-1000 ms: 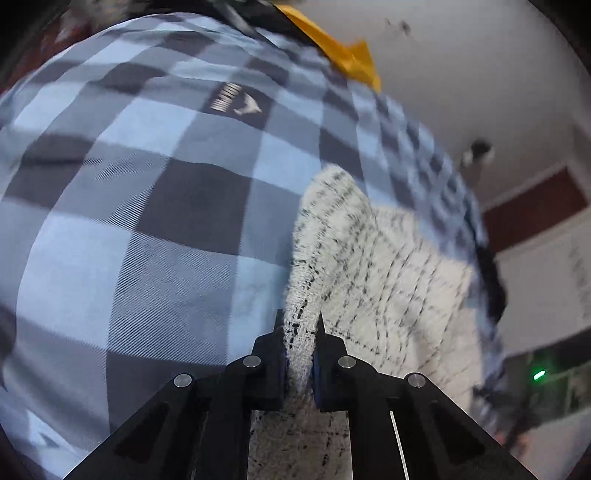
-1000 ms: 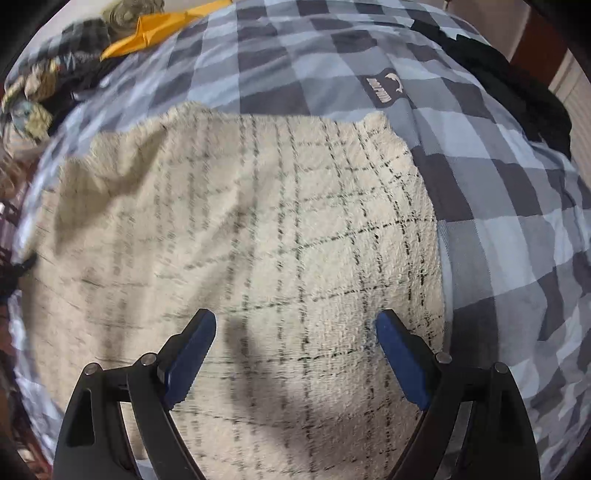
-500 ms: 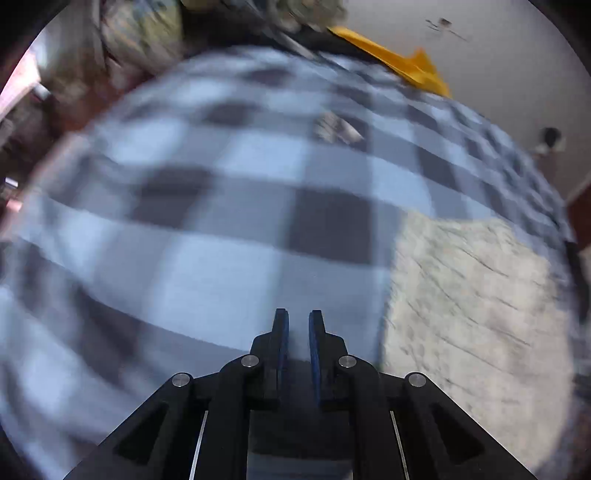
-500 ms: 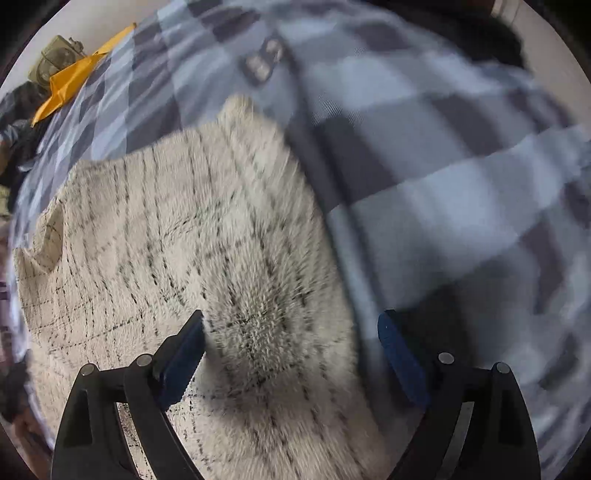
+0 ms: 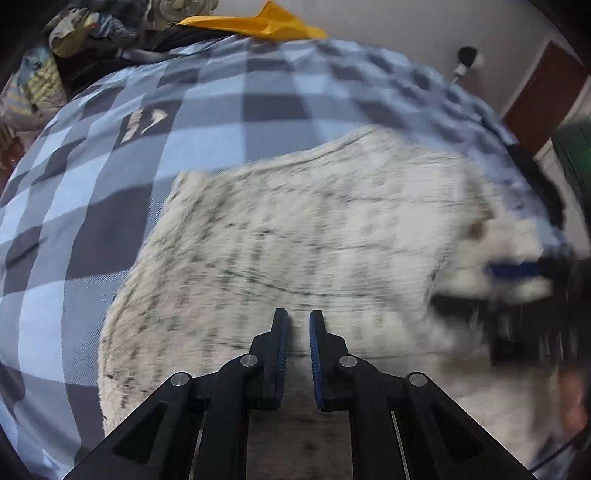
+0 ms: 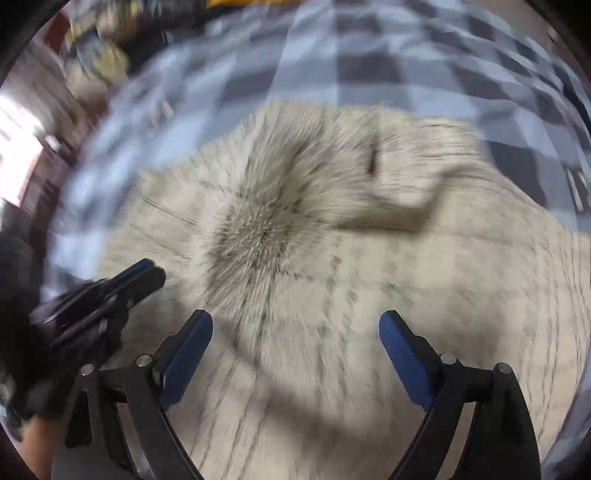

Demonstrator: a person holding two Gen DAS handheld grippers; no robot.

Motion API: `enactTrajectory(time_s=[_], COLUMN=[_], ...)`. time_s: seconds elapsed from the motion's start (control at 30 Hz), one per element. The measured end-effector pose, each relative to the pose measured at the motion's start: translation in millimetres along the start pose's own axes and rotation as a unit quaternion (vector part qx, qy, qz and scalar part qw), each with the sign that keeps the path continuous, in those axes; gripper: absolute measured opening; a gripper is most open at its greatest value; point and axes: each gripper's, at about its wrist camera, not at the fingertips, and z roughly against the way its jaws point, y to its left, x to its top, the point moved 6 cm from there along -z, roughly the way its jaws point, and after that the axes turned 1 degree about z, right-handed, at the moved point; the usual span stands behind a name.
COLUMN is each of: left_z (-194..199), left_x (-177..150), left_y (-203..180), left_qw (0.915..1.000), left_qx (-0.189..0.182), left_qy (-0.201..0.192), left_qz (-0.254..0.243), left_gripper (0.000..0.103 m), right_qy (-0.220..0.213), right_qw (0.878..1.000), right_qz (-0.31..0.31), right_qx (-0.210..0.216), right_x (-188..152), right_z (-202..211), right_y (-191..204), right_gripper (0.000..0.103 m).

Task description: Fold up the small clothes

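Note:
A cream fuzzy garment with thin dark check lines (image 5: 314, 236) lies spread on a blue and grey checked bedspread (image 5: 110, 184). My left gripper (image 5: 297, 314) hangs over its near part, jaws almost together with nothing between them. In the right wrist view the same garment (image 6: 369, 295) fills the middle, with a flap (image 6: 402, 177) turned over near its far edge. My right gripper (image 6: 295, 317) stands open above it, holding nothing. The left gripper (image 6: 140, 277) shows at the left of that view; the right one (image 5: 517, 269) is a blur at the right of the left wrist view.
A yellow item (image 5: 266, 26) and a heap of mixed clothes (image 5: 44, 74) lie beyond the bed's far edge. A logo patch (image 5: 144, 120) marks the bedspread (image 6: 369, 55). A wall with a red-brown panel (image 5: 543, 99) stands at the far right.
The left gripper has let go of the garment's edge, swung out over bare bedspread, then come back over the garment. The right gripper has shifted across the garment, still open. Both views are motion-blurred.

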Motion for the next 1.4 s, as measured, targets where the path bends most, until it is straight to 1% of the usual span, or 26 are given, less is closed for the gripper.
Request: enactTrajectory(time_s=[0.03, 0.07, 0.1, 0.13, 0.2, 0.23, 0.27, 0.33, 0.37, 0.4, 0.47, 0.5, 0.6, 0.67, 0.73, 0.77, 0.8, 0.83, 0.87, 0.93, 0.97, 1.07, 1.17, 1.23, 1.3, 1.4], left_z=[0.2, 1.7, 3.2, 4.5, 7.3, 8.0, 8.7, 10.7, 13.9, 14.5, 25.8, 32.6, 66.0, 106.9, 147.7, 163.0, 178.0, 195.8, 213.8, 241.1, 251.3, 272.1, 270.5, 255.6, 235.1, 204.7], left_x=[-0.8, -1.3, -2.5, -4.3, -7.6, -7.8, -7.6, -7.0, -6.2, -4.0, -4.8, -6.1, -12.9, -19.1, -29.1, -34.8, -42.5, -52.3, -61.1, -78.2, -86.2, -115.2, -140.5, -153.9, -168.4, -187.7], left_y=[6.7, 12.6, 20.0, 27.6, 38.2, 38.7, 38.5, 36.3, 34.9, 34.2, 36.5, 37.0, 42.2, 44.1, 44.4, 44.1, 43.2, 40.9, 37.8, 33.7, 33.1, 27.6, 26.4, 26.4, 25.5, 27.2], left_qw=[0.9997, 0.9992, 0.9987, 0.9979, 0.9959, 0.9955, 0.9955, 0.9964, 0.9972, 0.9978, 0.9991, 0.9995, 0.9979, 0.9945, 0.9934, 0.9934, 0.9939, 0.995, 0.9956, 0.995, 0.9939, 0.9928, 0.9911, 0.9902, 0.9915, 0.9899], left_qx=[-0.021, -0.028, -0.03, -0.039, -0.063, -0.068, -0.066, -0.052, -0.038, -0.027, -0.004, 0.005, 0.064, 0.102, 0.106, 0.105, 0.101, 0.086, 0.06, 0.019, 0.014, 0.025, 0.036, 0.04, 0.046, 0.101], left_qy=[-0.016, -0.028, -0.04, -0.05, -0.063, -0.065, -0.066, -0.064, -0.061, -0.058, -0.042, -0.032, -0.009, -0.022, -0.045, -0.044, -0.038, -0.036, -0.045, -0.042, -0.039, -0.02, -0.014, -0.002, 0.013, 0.058], left_qz=[0.001, -0.003, -0.008, -0.012, -0.014, -0.013, -0.013, -0.017, -0.019, -0.018, -0.007, -0.002, 0.0, -0.005, 0.005, 0.012, 0.022, 0.037, 0.055, 0.089, 0.103, 0.116, 0.128, 0.134, 0.121, 0.081], left_gripper=[0.01, 0.01, 0.01, 0.01, 0.01, 0.01, 0.01, 0.01, 0.01, 0.01, 0.01, 0.01, 0.01, 0.01, 0.015, 0.032, 0.075, 0.096, 0.103, 0.103, 0.103, 0.103, 0.103, 0.103, 0.103, 0.103], right_qy=[0.009, 0.008, 0.002, -0.006, -0.03, -0.042, -0.053, -0.049, -0.056, -0.07, -0.094, -0.103, -0.124, -0.127, -0.128, -0.134, -0.14, -0.141, -0.145, -0.151, -0.145, -0.097, -0.068, -0.055, -0.042, -0.045], right_qw=[0.999, 0.998, 0.997, 0.998, 0.995, 0.991, 0.982, 0.96, 0.949, 0.947, 0.947, 0.948, 0.953, 0.955, 0.956, 0.957, 0.958, 0.959, 0.962, 0.964, 0.968, 0.978, 0.98, 0.983, 0.984, 0.98], right_qz=[0.01, 0.014, 0.005, -0.02, -0.089, -0.127, -0.176, -0.258, -0.289, -0.302, -0.306, -0.301, -0.273, -0.264, -0.258, -0.252, -0.243, -0.234, -0.218, -0.198, -0.188, -0.181, -0.186, -0.176, -0.174, -0.191], right_qx=[-0.036, -0.067, -0.074, -0.065, -0.024, 0.004, 0.041, 0.099, 0.114, 0.084, -0.01, -0.027, -0.038, -0.049, -0.052, -0.051, -0.06, -0.069, -0.083, -0.09, -0.085, -0.042, -0.02, -0.004, 0.006, 0.01], right_x=[5.3, 15.5, 26.4, 37.6, 58.2, 64.9, 69.7, 69.6, 66.8, 61.7, 44.1, 36.2, 0.5, -25.7, -35.8, -51.0, -67.9, -62.4, -83.7, -95.8, -109.4, -155.7, -193.2, -214.4, -231.1, -239.9], right_z=[-12.2, -19.7, -21.5, -18.8, -7.5, -0.6, 7.1, 17.4, 28.1, 43.4, 82.7, 97.7, 144.0, 172.6, 194.6, 214.2, 236.4, 241.2, 267.4, 287.8, 299.1, 313.0, 307.1, 286.8, 257.0, 199.1], right_y=[0.1, -7.5, -18.7, -34.9, -73.4, -92.5, -114.3, -145.4, -159.7, -170.8, -195.6, -201.5, -216.1, -219.4, -215.6, -211.7, -206.8, -211.1, -203.0, -193.0, -186.6, -160.7, -140.0, -122.2, -110.4, -107.7], right_gripper=[0.09, 0.09, 0.09, 0.09, 0.088, 0.081, 0.064, 0.044, 0.046, 0.048, 0.052, 0.052, 0.052, 0.052, 0.052, 0.052, 0.055, 0.068, 0.082, 0.091, 0.092, 0.092, 0.092, 0.092, 0.092, 0.092])
